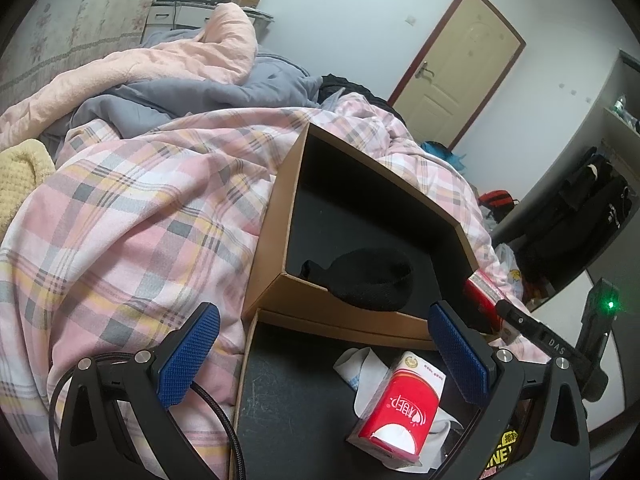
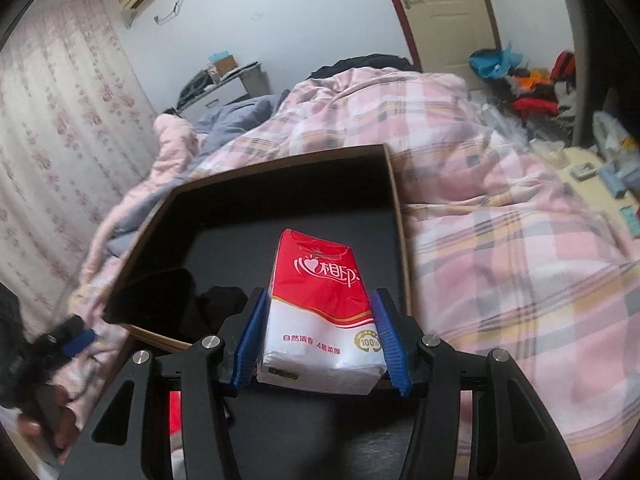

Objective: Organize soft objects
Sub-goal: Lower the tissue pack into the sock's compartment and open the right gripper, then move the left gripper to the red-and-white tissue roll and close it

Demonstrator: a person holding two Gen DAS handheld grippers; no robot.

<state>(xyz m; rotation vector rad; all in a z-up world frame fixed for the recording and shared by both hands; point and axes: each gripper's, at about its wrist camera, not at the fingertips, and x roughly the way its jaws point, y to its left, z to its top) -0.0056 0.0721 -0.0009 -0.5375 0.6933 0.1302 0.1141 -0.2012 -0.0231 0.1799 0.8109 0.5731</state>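
My right gripper (image 2: pixel 320 332) is shut on a red and white tissue pack (image 2: pixel 320 288), held over the black-lined cardboard box (image 2: pixel 396 208) on the bed. A black sock (image 1: pixel 372 280) lies in that box's near corner. In the left wrist view my right gripper (image 1: pixel 496 308) shows at the box's right edge with the pack's red end (image 1: pixel 482 294). My left gripper (image 1: pixel 324 356) stands open over a nearer cardboard tray (image 1: pixel 244 380). In that tray lie a second red tissue pack (image 1: pixel 400 408) and a white sock (image 1: pixel 360 368), neither touched by the pads.
Both boxes rest on a pink plaid quilt (image 1: pixel 132 240) with pink and grey blankets (image 1: pixel 180 64) heaped behind. A yellow cloth (image 1: pixel 20 176) lies at the left. A door (image 1: pixel 452 68) is beyond the bed. Clutter covers the floor (image 2: pixel 532 92) on the right.
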